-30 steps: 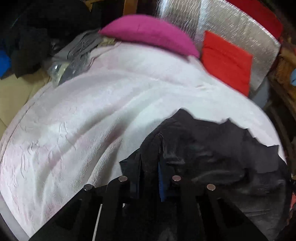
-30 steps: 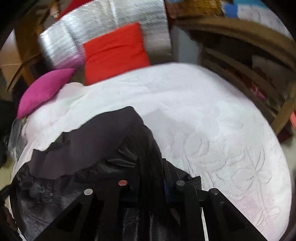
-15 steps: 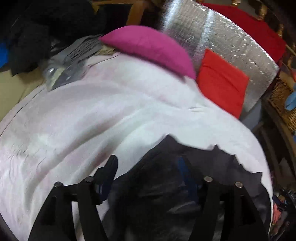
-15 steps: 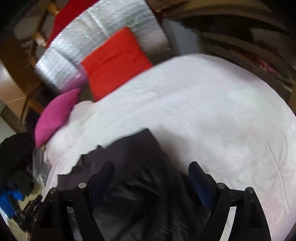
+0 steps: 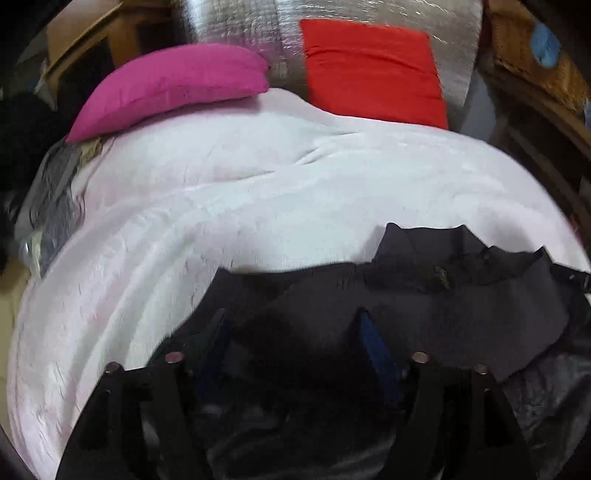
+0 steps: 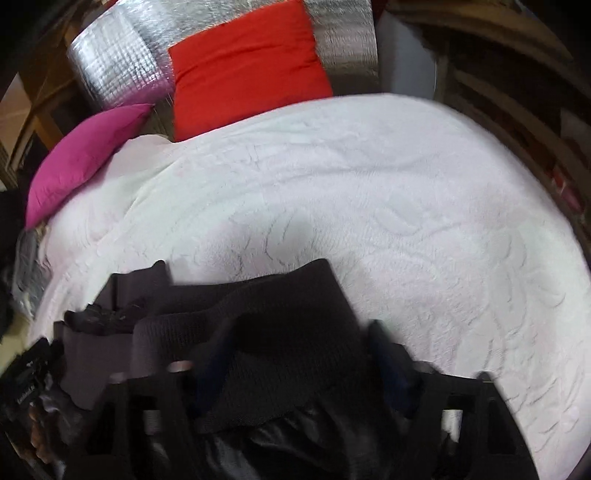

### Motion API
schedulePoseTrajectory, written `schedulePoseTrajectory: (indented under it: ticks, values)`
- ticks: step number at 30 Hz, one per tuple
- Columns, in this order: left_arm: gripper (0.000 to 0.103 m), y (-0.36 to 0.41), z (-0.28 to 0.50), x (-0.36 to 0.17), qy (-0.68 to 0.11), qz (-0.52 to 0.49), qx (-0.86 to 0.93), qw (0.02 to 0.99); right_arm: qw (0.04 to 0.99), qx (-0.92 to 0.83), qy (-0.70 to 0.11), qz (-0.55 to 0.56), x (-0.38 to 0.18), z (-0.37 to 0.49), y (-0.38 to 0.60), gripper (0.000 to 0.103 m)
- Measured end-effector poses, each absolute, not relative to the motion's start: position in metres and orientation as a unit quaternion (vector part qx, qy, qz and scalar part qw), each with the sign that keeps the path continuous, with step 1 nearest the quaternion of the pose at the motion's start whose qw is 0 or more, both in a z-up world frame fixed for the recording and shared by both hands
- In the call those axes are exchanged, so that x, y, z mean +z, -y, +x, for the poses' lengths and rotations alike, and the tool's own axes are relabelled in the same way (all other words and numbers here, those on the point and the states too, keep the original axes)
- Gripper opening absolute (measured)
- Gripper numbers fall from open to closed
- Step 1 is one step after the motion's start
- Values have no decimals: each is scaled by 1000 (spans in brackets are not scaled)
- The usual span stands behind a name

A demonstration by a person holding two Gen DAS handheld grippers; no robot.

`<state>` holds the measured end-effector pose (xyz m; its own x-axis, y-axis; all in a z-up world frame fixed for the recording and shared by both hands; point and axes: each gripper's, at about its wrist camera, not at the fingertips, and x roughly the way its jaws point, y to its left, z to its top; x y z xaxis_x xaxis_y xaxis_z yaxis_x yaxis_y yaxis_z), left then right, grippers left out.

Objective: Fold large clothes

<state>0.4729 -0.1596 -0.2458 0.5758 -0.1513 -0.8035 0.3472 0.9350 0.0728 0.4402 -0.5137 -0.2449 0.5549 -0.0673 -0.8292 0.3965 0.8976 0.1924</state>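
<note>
A large dark garment point(image 5: 424, 306) lies rumpled at the near edge of a white bedspread point(image 5: 258, 203). My left gripper point(image 5: 295, 332) hovers over its left part. The jaws stand apart and are closing, with dark cloth lying between the blue-padded fingers point(image 5: 373, 339) but not pinched. In the right wrist view the same garment point(image 6: 258, 314) shows a ribbed knit fold. My right gripper point(image 6: 301, 350) straddles that fold with jaws apart and closing, and the pads are not pressing on it. The garment's near part is hidden under both grippers.
A magenta pillow point(image 5: 170, 85), a red cushion point(image 5: 373, 70) and a silver foil mat point(image 5: 240, 26) stand at the bed's far end. Grey clothing point(image 5: 55, 199) hangs off the left edge. Wooden shelving point(image 6: 517, 74) runs along the right side. The bedspread point(image 6: 406, 203) is bare beyond the garment.
Both grippers, shut on the dark garment a second ago, let it go and opened wide. The garment dropped onto the bed. Both have since shifted sideways and their jaws are narrower than half a second ago.
</note>
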Motion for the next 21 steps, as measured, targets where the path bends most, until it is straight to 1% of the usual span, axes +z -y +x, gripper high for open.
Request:
schedulePoseTrajectory:
  ticks: [1, 2, 3, 4, 5, 7, 9, 11, 13, 15, 17, 18, 19, 20, 21]
  values:
    - [47, 162, 475, -247, -435, 118, -142, 881, 863, -141, -453, 176, -244, 440, 514, 28]
    - [33, 167, 477, -250, -434, 126, -144, 881, 864, -149, -451, 169, -243, 439, 514, 22]
    - [23, 170, 478, -250, -431, 132, -146, 881, 868, -149, -442, 173, -242, 438, 517, 16]
    - [16, 174, 477, -251, -426, 142, -149, 881, 871, -148, -433, 179, -240, 436, 520, 12]
    - [12, 180, 477, -253, -421, 159, -149, 881, 873, -149, -427, 183, -237, 433, 523, 11]
    - [11, 185, 476, -252, -407, 174, -139, 886, 877, -150, -415, 188, -235, 431, 527, 9]
    - [10, 184, 480, -248, -396, 164, -133, 894, 879, -148, -407, 198, -233, 430, 530, 9]
    - [10, 181, 485, -246, -388, 156, -125, 900, 875, -136, -407, 222, -234, 431, 535, 9]
    - [10, 182, 491, -252, -400, 160, -125, 894, 867, -121, -405, 264, -236, 429, 543, 10]
    - [13, 184, 493, -257, -416, 164, -122, 886, 852, -101, -413, 305, -242, 428, 551, 12]
    - [13, 181, 491, -250, -429, 154, -128, 881, 843, -89, -422, 323, -245, 428, 555, 14]
    - [16, 178, 489, -244, -433, 147, -132, 879, 842, -83, -420, 329, -246, 427, 557, 16]
    - [22, 174, 486, -235, -434, 139, -135, 880, 840, -82, -420, 334, -247, 428, 559, 17]
    - [41, 168, 482, -224, -428, 131, -138, 883, 838, -82, -421, 338, -249, 429, 559, 18]
    - [65, 163, 478, -215, -421, 128, -137, 888, 837, -80, -421, 339, -249, 429, 559, 21]
